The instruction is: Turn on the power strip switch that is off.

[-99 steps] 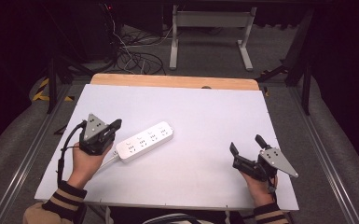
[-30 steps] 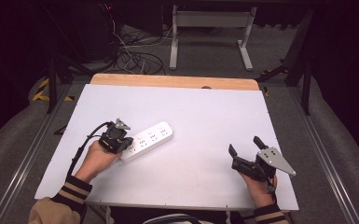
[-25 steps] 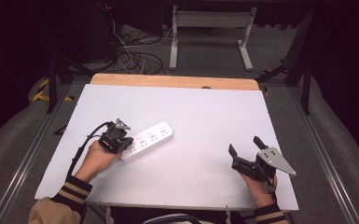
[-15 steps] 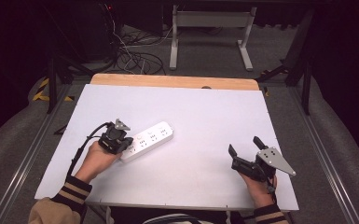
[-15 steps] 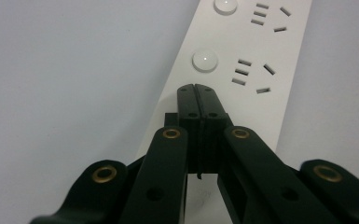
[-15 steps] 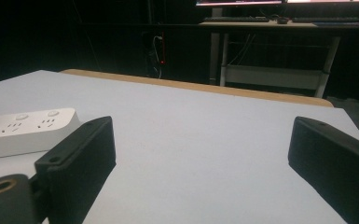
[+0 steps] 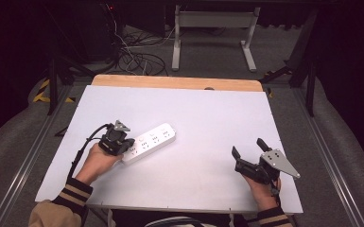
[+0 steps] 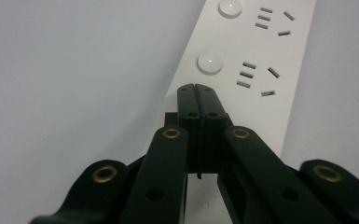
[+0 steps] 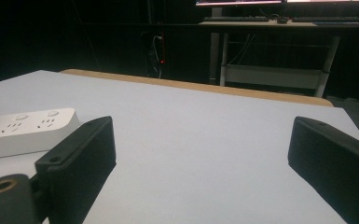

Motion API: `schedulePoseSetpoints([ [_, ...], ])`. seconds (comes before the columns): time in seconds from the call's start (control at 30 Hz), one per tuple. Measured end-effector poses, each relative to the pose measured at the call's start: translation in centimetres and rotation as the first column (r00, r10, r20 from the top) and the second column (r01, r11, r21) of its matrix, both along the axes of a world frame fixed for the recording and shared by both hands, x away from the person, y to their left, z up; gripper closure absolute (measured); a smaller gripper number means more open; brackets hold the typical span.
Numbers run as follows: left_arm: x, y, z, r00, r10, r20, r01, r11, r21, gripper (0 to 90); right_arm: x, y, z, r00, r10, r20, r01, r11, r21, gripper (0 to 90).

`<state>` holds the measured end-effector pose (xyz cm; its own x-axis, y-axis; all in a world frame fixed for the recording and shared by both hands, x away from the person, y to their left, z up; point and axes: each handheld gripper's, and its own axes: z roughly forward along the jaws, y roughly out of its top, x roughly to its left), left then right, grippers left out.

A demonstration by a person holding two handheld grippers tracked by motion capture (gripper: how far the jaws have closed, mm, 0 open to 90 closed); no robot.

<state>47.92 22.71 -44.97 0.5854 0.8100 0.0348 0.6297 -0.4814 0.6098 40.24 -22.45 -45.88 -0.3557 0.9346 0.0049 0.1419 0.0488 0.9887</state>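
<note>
A white strip (image 7: 150, 142) of sockets lies flat on the white counter (image 7: 208, 118), at about 9 o'clock from the counter's middle, its long side running from 8 o'clock up toward 2 o'clock. In the high view its near end is under the left tool (image 7: 118, 142), which a hand (image 7: 96, 161) holds down over it; a black cable loops away from that tool toward 7 o'clock.

In the left gripper view the left tool (image 8: 197, 89) has its two jaws pressed together with no gap, nothing between them. The joined tips sit over the strip's (image 8: 256, 70) top face, just short of a round white button (image 8: 210, 62), with a set of slots at 3 o'clock from that button. A second button (image 8: 230, 7) and more slots lie farther along, toward 12 o'clock. Whether the tips touch the plastic or hang just above it cannot be told.

The right tool (image 7: 247, 150) rests at about 4 o'clock on the counter, well apart from the strip, held in the other hand (image 7: 264, 191), a grey three-cornered plate on top. Its jaws stand wide and hold nothing. In the right gripper view the right tool (image 9: 200, 149) shows bare counter (image 9: 205, 140) between its two spread jaws, and the strip (image 9: 25, 128) lies off at 9 o'clock, beyond the left jaw.

At the counter's far edge, at 12 o'clock, a wooden board (image 7: 175, 82) runs along it. Beyond that, on the floor, lie tangled cables (image 7: 137, 56) and the white legs of a stand (image 7: 212, 28).
</note>
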Motion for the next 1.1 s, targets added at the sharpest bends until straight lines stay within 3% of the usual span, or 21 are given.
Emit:
schedulePoseSetpoints([
  [0.37,-0.06,0.16,-0.28,0.9997,0.002,0.025,-0.002,1.0000,0.002,90.0,-0.05,-0.02,0.03,1.0000,0.001,0.003,-0.001,1.0000,0.001,8.2],
  [1.1,-0.08,0.18,-0.33,0.9996,0.004,0.027,-0.003,1.0000,-0.003,90.0,-0.01,0.02,0.05,1.0000,0.006,0.000,-0.006,1.0000,0.001,8.3],
])
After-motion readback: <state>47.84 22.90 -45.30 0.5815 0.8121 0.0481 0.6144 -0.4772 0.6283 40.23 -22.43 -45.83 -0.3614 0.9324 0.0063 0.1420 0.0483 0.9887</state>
